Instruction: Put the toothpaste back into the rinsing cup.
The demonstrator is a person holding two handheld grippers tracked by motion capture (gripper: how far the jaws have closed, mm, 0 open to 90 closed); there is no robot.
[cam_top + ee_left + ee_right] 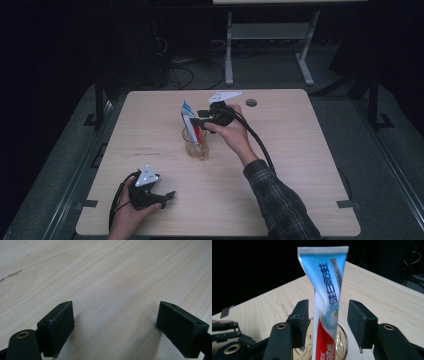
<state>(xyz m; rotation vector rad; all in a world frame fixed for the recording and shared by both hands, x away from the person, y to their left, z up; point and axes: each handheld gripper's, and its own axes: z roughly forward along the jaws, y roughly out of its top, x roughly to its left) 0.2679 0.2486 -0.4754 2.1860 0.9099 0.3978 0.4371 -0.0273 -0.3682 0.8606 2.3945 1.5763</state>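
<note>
While the blue, white and red toothpaste tube (325, 307) stands crimped end up in a clear, patterned glass cup (195, 143) near the middle of the pale wooden table (300, 150), the right gripper (198, 118) sits level with the tube's upper half, its 2 black jaws parted on either side of it. Seen from the right gripper view, the tube leans slightly and rises between the 2 foam pads (359, 322), with a gap showing on each side, so the pads do not press on it and the tube rests in the cup (343, 340) on its own. The person's right hand, in a plaid sleeve (280, 200), holds that gripper from the table's right side. The left gripper (165, 196) lies low at the near left corner of the table, well apart from the cup, its jaws wide open with bare wood (112, 290) between them and nothing held.
</note>
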